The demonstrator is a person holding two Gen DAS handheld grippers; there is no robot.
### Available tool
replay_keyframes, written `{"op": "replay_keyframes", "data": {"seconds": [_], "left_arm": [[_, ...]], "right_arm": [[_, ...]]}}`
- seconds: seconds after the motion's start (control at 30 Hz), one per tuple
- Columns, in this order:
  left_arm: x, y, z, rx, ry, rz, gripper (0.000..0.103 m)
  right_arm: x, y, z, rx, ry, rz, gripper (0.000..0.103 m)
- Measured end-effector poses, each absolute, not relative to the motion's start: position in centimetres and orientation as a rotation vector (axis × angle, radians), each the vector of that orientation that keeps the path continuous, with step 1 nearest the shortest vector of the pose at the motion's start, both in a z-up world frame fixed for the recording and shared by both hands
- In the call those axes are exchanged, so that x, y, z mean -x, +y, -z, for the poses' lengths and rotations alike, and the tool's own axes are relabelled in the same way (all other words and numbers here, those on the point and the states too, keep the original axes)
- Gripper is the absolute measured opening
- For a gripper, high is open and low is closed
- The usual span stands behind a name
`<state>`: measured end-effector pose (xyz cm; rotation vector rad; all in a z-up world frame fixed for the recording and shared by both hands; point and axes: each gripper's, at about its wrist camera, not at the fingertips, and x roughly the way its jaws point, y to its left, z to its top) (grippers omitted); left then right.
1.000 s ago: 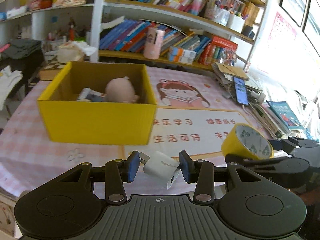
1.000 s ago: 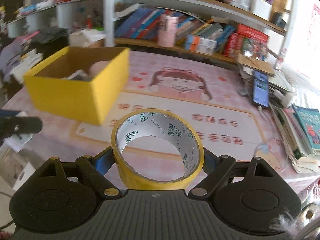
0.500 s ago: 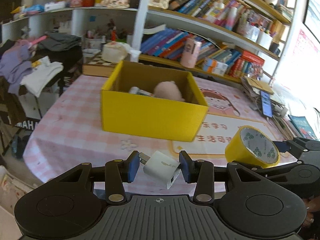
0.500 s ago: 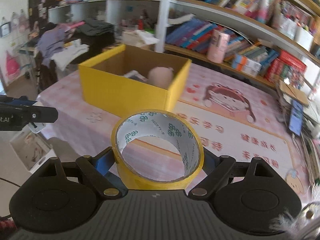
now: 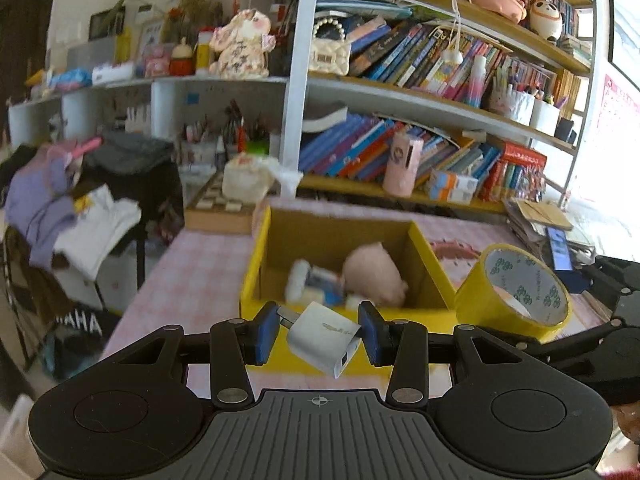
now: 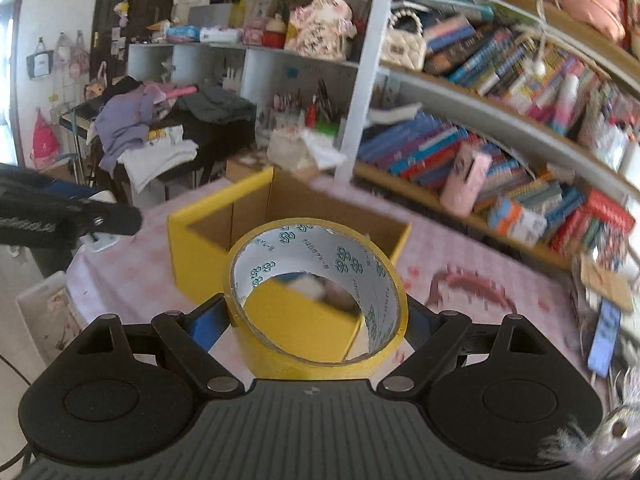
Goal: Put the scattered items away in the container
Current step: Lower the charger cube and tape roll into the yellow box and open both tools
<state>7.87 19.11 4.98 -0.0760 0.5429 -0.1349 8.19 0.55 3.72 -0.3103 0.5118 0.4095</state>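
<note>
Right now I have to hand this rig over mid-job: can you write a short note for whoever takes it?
Left gripper: shut on a white USB charger plug, held tilted, in front of the box's near wall.
Right gripper: shut on a roll of yellow tape, core facing the camera, near the box's right corner.
Yellow cardboard box: open on the pink checked tablecloth.
Done: a pink plush toy and a blurred white-and-blue item lie inside.
Left: bring both over the opening and release charger and tape. Other loose items cannot be told from here.
</note>
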Motion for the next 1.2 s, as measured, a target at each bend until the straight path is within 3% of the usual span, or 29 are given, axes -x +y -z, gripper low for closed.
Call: {"op": "replay_keyframes", "data": {"seconds": [0.2,0.63,0.9,0.93,0.97,1.2], "left_arm": [[-15.1,18.7,-5.2,0.066,0.569,0.160,0.041],[-30.5,15.9,-0.2,0.017,0.825,0.167,0.042],[-35.0,15.5,2.5,0.001,0.916,0.107,0.042],[-35.3,15.6,2.7,0.007,0.925,0.106,0.032],[-35.6,15.6,3.0,0.017,0.935,0.107,0.031],[-35.4,15.6,2.7,0.039,0.898,0.118,0.036]], "right_arm": [[-14.8,2.2,-3.5,0.344,0.510,-0.443,0.087],[-27.7,7.5,2.7,0.620,0.735,-0.603,0.088],[-30.1,9.7,5.6,0.837,0.721,-0.648,0.088],[-30.1,9.8,5.7,0.848,0.715,-0.654,0.088],[-30.2,9.9,5.9,0.859,0.712,-0.661,0.088],[-30.0,9.0,5.7,0.834,0.696,-0.649,0.092]]}}
